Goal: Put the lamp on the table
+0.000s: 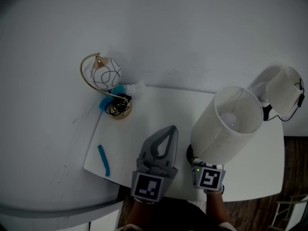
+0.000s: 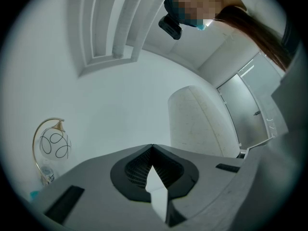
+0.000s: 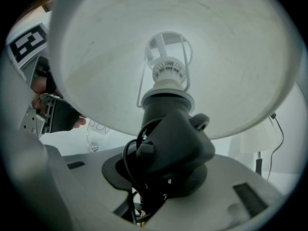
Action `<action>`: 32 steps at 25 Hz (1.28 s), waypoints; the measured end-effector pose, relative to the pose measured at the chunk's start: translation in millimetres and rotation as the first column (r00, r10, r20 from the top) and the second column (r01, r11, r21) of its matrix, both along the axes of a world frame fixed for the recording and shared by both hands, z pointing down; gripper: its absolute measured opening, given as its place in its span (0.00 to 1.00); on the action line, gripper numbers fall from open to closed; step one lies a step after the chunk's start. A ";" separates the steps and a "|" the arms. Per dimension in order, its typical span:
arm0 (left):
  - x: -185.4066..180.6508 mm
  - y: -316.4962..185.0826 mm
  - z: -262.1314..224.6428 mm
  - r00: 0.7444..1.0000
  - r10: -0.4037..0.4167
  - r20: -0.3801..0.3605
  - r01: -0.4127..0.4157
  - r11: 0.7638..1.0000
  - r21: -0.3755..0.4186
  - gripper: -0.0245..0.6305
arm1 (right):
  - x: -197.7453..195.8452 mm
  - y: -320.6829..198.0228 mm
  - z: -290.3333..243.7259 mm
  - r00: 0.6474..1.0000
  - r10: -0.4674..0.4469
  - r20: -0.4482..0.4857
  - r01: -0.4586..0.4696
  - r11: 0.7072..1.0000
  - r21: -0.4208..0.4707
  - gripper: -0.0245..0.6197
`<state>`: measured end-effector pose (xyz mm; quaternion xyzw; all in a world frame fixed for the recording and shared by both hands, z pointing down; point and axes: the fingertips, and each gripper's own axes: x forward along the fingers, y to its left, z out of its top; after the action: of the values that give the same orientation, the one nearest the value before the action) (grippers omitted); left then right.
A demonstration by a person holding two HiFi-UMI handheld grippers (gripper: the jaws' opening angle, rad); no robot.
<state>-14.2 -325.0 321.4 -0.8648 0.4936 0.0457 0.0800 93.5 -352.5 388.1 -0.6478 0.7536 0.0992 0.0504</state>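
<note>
Clamping the right gripper on the stem of the lamp over the white table; holding the left gripper closed, empty, facing the wall

The lamp has a plain off-white shade over a black stem and black cord, the table is white, and the strip on it is bright blue. The small lamp has a gold arc and a white globe scrawled with thin black loops, with turquoise scraps beside it. The left gripper and the right gripper are matt grey, each with a marker cube of black-and-white squares.
</note>
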 end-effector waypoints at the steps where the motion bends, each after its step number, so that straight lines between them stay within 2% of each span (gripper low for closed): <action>1: -0.1 0.5 0.5 1.000 0.000 0.003 0.000 1.000 0.000 0.04 | 0.3 0.2 0.7 1.000 0.000 0.002 0.000 1.000 0.001 0.24; 32: 7.4 12.3 14.8 1.000 0.000 0.015 0.000 1.000 -0.018 0.04 | 6.5 8.3 30.7 1.000 -0.011 0.011 0.012 1.000 -0.020 0.24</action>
<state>-6.8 -312.7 336.2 -0.8658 0.4933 0.0349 0.0757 100.0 -344.2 418.8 -0.6445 0.7580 0.0877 0.0485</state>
